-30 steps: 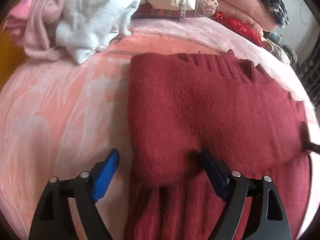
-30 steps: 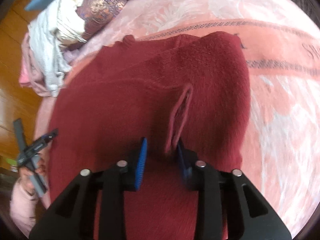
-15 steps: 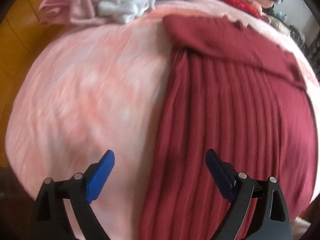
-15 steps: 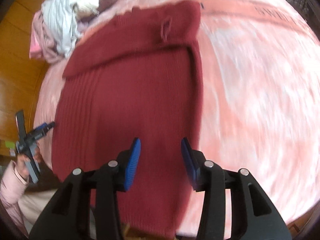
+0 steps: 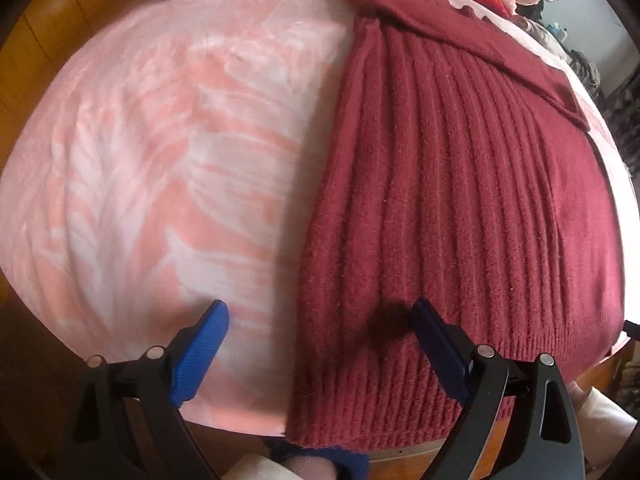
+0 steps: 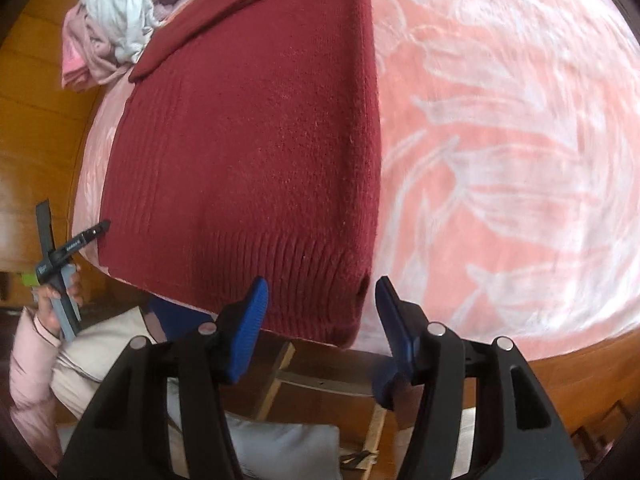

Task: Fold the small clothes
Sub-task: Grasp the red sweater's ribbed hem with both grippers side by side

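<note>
1. So we've got the dark red knit sweater (image 5: 460, 184) lying flat on the pink blanket (image 5: 168, 152) that covers the table. Its top part is folded down over the ribbed body at the far end, and the ribbed hem sits right at the near edge of the table, drooping a bit over it.

2. Our left gripper (image 5: 316, 320) is spread wide and holding nothing. It hangs over the sweater's left edge near the hem. One blue pad is over bare blanket and the other is over the knit, throwing a small shadow on it. We can't tell if that pad actually touches the fabric.

3. Our right gripper (image 6: 322, 296) has just been opening its jaws, and it's about halfway apart now with nothing clamped. The sweater's near right hem corner (image 6: 352, 304) shows in the gap between the pads, but the pads aren't pressing on it.

4. In the right wrist view we can also spot our other gripper off at the left, held in a hand (image 6: 60, 292) with a pale pink sleeve.

5. There's a heap of other clothes (image 6: 116, 16), white and pink stuff, piled at the far corner just past the sweater's folded end.

6. Wooden floor (image 6: 36, 120) shows beyond the table edge.
</note>
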Tool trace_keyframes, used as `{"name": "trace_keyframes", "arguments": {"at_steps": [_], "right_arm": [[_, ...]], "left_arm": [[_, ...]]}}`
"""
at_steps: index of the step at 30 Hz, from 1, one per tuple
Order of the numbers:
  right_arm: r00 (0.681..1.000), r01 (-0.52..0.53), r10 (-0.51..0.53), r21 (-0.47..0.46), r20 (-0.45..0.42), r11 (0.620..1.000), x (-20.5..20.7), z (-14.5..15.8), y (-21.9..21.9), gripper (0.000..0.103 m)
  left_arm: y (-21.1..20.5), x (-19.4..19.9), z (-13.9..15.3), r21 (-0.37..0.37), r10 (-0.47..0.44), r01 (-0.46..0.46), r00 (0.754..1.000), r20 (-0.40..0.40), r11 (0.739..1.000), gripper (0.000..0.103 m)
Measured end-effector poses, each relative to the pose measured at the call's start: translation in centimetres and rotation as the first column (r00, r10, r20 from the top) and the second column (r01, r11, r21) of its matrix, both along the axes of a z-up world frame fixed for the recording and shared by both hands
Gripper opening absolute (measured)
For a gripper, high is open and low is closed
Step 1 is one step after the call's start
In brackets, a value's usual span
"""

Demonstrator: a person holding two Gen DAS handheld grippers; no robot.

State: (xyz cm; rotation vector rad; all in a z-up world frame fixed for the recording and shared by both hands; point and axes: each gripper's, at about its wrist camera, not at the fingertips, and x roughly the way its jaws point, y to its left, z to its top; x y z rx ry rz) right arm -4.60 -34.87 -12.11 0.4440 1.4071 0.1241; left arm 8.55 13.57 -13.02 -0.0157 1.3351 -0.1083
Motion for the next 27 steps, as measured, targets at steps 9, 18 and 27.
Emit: {"name": "trace_keyframes", "arguments": {"at_steps": [9, 18, 27], "right_arm": [[0.998, 0.040, -0.041, -0.020, -0.054, 0.999, 0.0, -2.8, 0.3, 0.056], [0.999, 0.041, -0.042, -0.038, -0.031, 0.998, 0.0, -2.6, 1.2, 0.051], [1.000, 0.019, -0.019, -0.011, -0.015, 1.000, -0.1, -2.4, 1.2, 0.020]], "left_arm": [[-0.4, -1.0, -0.7, -0.010, -0.036, 0.036, 0.999, 0.018, 0.999, 0.097], [0.7, -0.7, -2.0, -0.069, -0.034, 0.029, 0.997, -0.068, 0.997, 0.099], [1.6, -2.8, -2.4, -0.178, -0.015, -0.017, 0.985, -0.171, 0.984, 0.099]]}}
